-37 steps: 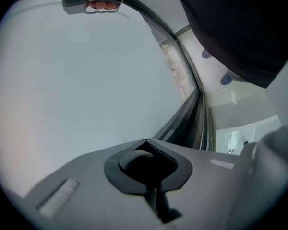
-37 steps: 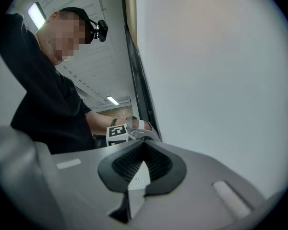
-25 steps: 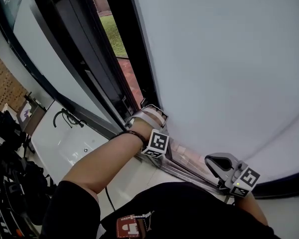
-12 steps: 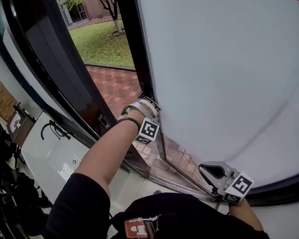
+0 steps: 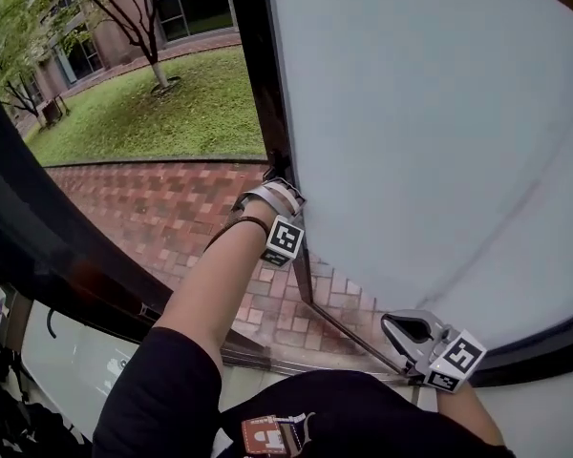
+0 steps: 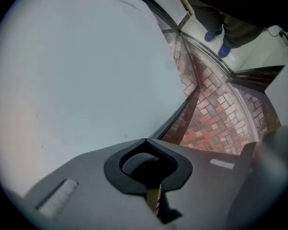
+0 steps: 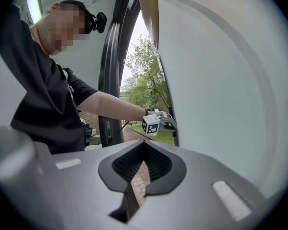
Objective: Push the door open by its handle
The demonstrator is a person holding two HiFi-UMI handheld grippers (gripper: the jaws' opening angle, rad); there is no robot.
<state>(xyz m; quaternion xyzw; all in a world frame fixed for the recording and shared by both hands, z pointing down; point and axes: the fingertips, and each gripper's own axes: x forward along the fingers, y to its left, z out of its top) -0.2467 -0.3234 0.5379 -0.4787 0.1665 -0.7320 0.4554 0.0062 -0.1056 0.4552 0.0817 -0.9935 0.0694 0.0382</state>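
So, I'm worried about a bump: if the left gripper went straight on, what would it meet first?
Most likely the white door panel, near its dark edge: the left gripper, jaws together, points at it from close by, though depth is unclear.

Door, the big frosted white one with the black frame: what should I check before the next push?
1. Left gripper at the frosted white door's black frame edge: ok.
2. It bears on a handle: cannot tell, no handle shows.
3. Left jaws shut, nothing between: ok.
4. Right gripper shut, empty, held low beside the door: ok.
5. Red brick paving beyond the opening free of obstacles: ok, as far as visible.
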